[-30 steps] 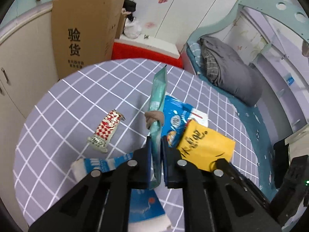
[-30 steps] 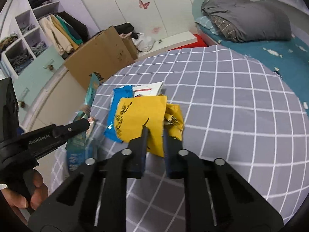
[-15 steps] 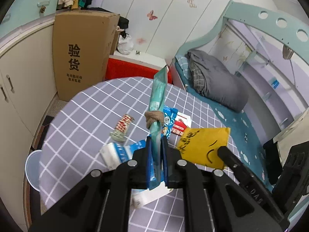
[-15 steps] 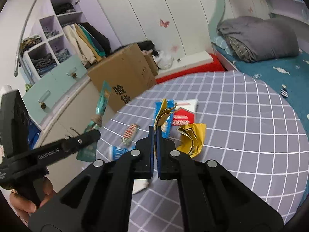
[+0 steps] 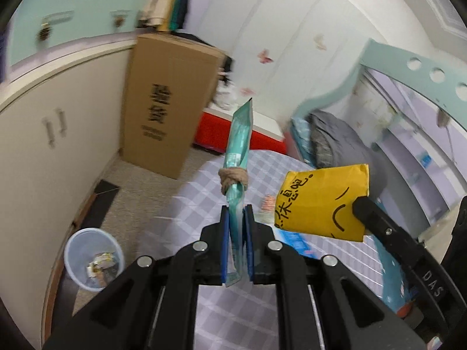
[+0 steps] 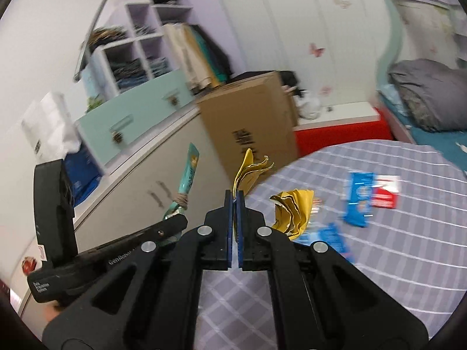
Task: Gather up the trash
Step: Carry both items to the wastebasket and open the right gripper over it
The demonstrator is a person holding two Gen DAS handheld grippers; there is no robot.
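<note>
1. The left hand-held gripper, clamped on the teal wrapper, holds it above and right of the waste bin; a release here would drop it on the worktop.
2. The right hand-held gripper pinches the yellow wrapper by one edge, farther from the waste bin; it could slip.

Even, soft indoor light, background smeared by motion blur, edges bent and darkened by fisheye vignetting.
</note>
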